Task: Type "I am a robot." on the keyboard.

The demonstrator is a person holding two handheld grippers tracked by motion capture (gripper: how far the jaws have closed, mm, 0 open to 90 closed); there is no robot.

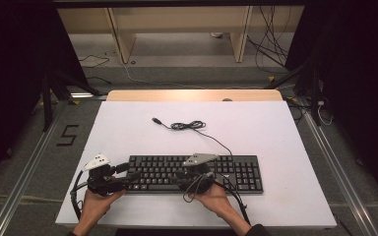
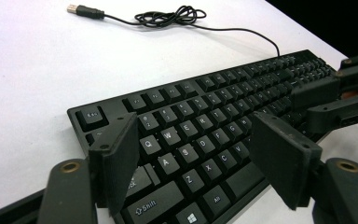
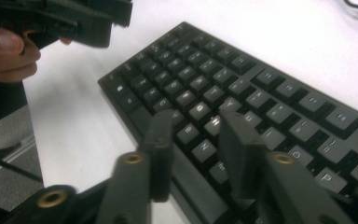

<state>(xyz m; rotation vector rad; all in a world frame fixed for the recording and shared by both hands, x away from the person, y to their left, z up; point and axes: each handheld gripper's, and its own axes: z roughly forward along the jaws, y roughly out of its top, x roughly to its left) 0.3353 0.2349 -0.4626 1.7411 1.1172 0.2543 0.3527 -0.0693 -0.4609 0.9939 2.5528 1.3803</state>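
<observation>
A black keyboard (image 1: 226, 169) lies near the front of the white tabletop (image 1: 128, 128). Its cable (image 1: 189, 126) runs back to a loose coil and ends in a USB plug (image 1: 155, 120). My left gripper (image 1: 128, 176) is at the keyboard's left end. In the left gripper view, my left gripper (image 2: 193, 135) is open wide above the letter keys (image 2: 186, 140), with nothing between the jaws. My right gripper (image 1: 182, 178) hovers over the middle keys. In the right gripper view, my right gripper (image 3: 195, 122) stands narrowly open over the keys (image 3: 200, 109), holding nothing.
The coiled cable (image 2: 168, 16) and plug (image 2: 86, 10) lie on the white surface behind the keyboard. A wooden strip (image 1: 192, 95) borders the table's far edge. Beyond it, wooden furniture legs (image 1: 123, 44) and loose cables (image 1: 270, 54) are on the floor. A "5" mark (image 1: 67, 135) is on the floor at left.
</observation>
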